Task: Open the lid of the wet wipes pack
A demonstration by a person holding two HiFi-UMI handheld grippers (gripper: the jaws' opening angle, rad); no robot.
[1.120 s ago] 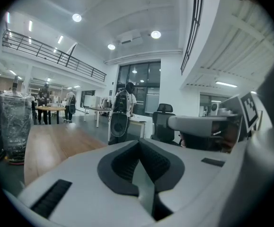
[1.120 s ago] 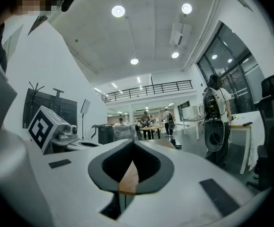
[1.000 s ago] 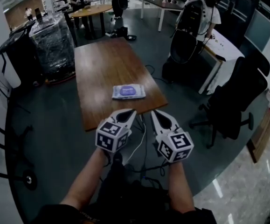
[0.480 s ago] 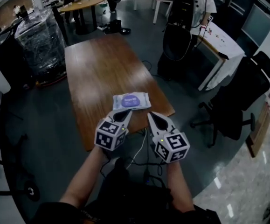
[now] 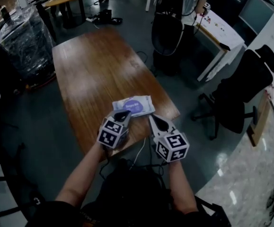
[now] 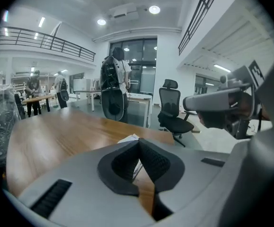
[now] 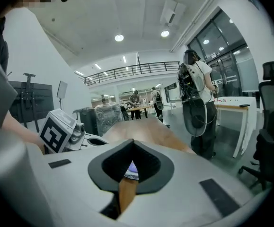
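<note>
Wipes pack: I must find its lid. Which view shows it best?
Head view: the whole pack lies on the table, purple patch on top. Both gripper views show only a sliver of it.

The left gripper hides the near corner of the pack; its print is too small to read.

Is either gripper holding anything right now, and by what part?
Nothing is held. The left gripper and right gripper both have jaws together, empty; the wet wipes pack lies on the table ahead.
</note>
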